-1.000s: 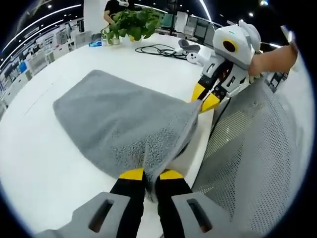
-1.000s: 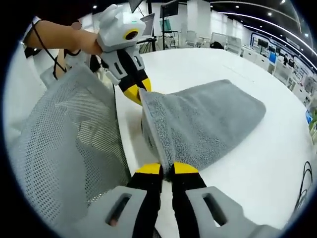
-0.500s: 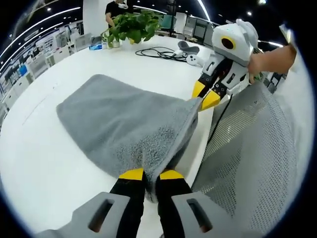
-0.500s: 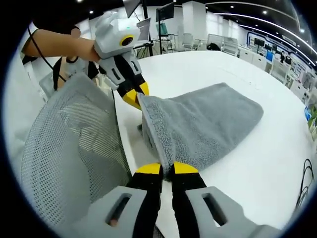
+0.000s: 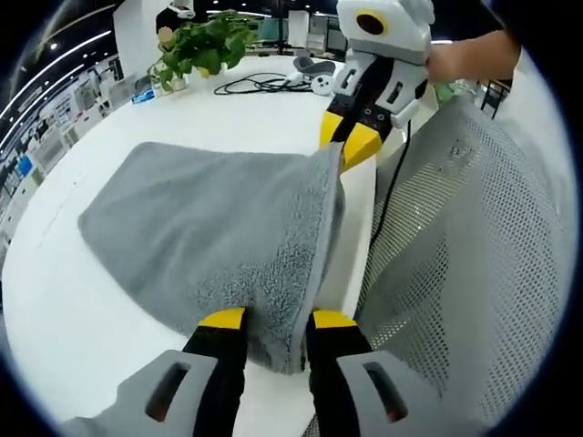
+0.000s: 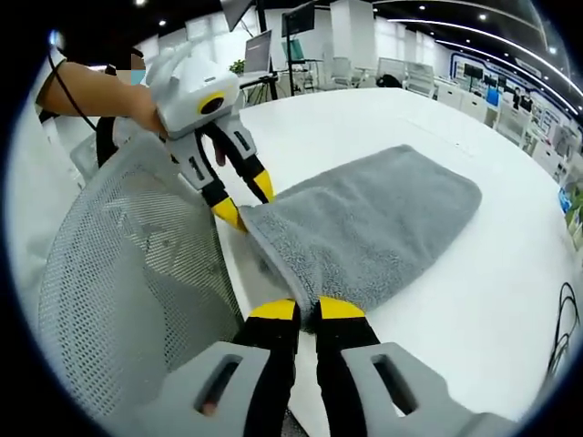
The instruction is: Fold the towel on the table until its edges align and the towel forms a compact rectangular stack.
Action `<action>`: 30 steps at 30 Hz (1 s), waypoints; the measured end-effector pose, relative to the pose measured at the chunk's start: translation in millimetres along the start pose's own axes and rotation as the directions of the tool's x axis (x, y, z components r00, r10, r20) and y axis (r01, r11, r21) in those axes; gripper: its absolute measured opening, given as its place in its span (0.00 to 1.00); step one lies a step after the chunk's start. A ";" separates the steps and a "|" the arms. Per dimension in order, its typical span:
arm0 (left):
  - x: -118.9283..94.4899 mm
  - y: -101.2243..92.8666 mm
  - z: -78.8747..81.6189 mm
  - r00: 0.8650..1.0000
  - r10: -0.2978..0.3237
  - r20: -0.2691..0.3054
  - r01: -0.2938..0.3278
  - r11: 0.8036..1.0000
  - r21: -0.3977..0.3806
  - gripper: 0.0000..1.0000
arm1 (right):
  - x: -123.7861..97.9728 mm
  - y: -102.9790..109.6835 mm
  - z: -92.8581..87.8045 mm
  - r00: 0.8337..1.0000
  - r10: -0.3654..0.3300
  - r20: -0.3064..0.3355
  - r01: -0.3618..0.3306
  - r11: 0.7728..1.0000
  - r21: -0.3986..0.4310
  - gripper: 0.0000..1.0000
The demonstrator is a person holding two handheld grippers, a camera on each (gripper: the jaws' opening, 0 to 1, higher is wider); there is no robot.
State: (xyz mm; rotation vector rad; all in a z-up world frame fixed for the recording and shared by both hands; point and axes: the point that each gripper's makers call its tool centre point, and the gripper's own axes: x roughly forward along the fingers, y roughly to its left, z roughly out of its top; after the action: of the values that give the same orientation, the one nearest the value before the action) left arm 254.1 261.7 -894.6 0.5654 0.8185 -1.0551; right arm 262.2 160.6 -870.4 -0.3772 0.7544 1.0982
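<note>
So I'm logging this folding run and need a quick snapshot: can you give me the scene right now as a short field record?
surface: white table
towel: grey towel, lying on the table, its near edge lifted at both corners
left gripper: left gripper, jaws spread, towel corner between them
right gripper: right gripper, jaws shut on a towel corner
beside table: grey mesh chair back
far end of table: potted plant, black cables
fold state: not yet a compact rectangle
</note>
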 end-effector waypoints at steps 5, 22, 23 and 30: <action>6.6 -4.6 2.9 1.000 0.001 -0.004 -0.001 0.999 0.053 0.35 | 0.3 1.7 1.3 1.000 0.001 -0.001 -0.001 1.000 0.002 0.04; 12.5 10.1 3.0 0.996 0.085 -0.014 -0.085 0.996 0.023 0.14 | -3.7 -1.4 9.6 1.000 0.009 0.029 -0.011 0.998 0.062 0.04; 11.4 11.6 3.4 0.996 0.086 -0.012 -0.085 0.996 0.027 0.13 | -5.5 2.1 11.8 1.000 0.011 0.028 -0.012 0.998 0.059 0.04; -0.4 11.2 7.9 0.999 0.040 -0.012 -0.039 0.998 0.044 0.11 | -8.0 4.7 11.2 1.000 0.016 0.023 -0.017 0.999 0.033 0.04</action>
State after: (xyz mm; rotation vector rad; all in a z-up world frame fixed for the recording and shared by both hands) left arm 266.7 260.5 -889.3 0.6233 0.7938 -1.0363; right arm 260.0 164.3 -856.5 -0.3306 0.7555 1.1028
